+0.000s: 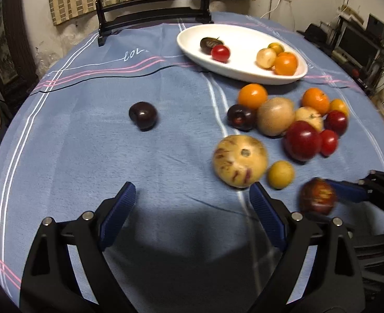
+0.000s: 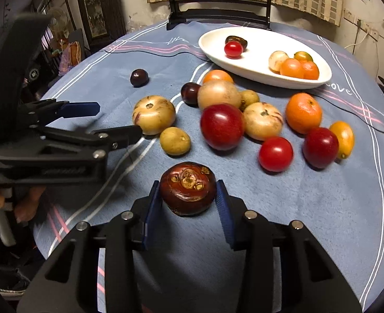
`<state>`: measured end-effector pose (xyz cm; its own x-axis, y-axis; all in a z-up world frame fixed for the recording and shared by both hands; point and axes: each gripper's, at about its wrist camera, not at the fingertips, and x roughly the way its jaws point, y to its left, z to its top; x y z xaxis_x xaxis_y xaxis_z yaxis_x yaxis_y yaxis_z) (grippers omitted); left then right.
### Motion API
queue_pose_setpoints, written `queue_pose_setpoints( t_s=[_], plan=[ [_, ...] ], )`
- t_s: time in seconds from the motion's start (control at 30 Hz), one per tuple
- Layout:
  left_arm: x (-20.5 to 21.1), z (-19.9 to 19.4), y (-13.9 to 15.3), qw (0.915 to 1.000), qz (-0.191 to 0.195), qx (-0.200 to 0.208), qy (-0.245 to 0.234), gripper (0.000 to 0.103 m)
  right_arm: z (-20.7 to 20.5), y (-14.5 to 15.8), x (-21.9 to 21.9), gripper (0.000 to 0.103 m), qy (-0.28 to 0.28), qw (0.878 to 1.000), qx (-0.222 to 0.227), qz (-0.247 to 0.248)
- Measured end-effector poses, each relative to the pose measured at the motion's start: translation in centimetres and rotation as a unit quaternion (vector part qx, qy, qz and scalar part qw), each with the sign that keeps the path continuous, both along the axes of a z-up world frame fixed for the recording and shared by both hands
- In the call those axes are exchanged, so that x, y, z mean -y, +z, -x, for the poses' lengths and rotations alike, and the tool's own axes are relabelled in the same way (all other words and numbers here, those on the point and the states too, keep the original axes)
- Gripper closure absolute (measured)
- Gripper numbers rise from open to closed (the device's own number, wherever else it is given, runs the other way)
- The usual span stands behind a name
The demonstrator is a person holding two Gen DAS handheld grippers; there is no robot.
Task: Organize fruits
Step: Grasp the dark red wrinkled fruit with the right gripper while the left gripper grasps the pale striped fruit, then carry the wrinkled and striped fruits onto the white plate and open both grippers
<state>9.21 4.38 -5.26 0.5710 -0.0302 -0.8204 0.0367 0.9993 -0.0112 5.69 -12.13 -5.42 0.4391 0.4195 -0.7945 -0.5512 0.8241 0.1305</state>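
Observation:
My right gripper [image 2: 188, 199] is shut on a dark brown, flattened round fruit [image 2: 188, 187], its blue pads pressing both sides just above the blue tablecloth [image 2: 283, 221]. In the left wrist view this fruit [image 1: 318, 195] shows blurred at the lower right. My left gripper [image 1: 192, 190] stands open over bare cloth, with a pale striped fruit [image 1: 240, 163] just beyond its right finger. Loose plums, tomatoes, oranges and yellow fruits lie in a pile [image 2: 244, 120]. A white oval plate [image 2: 259, 79] at the back holds several fruits.
One dark plum [image 1: 143, 115] lies alone left of the pile. A black wooden stand [image 1: 152, 13] with a round panel rises at the table's far edge. A person's hand [image 2: 24, 206] holds the left gripper's handle. Shelves and cables crowd the room's right side.

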Motion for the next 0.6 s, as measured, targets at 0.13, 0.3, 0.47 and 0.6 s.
queue_pose_setpoints(
  t_s=[0.13,0.3,0.47,0.6],
  plan=[
    [0.7,-0.6,-0.2,0.9999,-0.002,-0.001,-0.014,0.013,0.1,0.0,1.1,0.060,-0.006,1.000,-0.004,-0.012],
    [1.9,-2.2,-1.0,0.9995,-0.011,-0.013,-0.026,0.014,-0.1,0.0,1.4,0.060,-0.006,1.000,-0.007,-0.021],
    [2.5,-2.8,-0.6,0.9989,0.002,-0.003,-0.046,0.047,-0.2,-0.1,1.7,0.060,-0.007,0.999,-0.011,-0.031],
    [2.5,-2.6,-0.4,0.9993,0.015,-0.001,-0.035,0.059,-0.4,0.0,2.1,0.060,-0.013,0.999,-0.012,-0.035]
  ],
)
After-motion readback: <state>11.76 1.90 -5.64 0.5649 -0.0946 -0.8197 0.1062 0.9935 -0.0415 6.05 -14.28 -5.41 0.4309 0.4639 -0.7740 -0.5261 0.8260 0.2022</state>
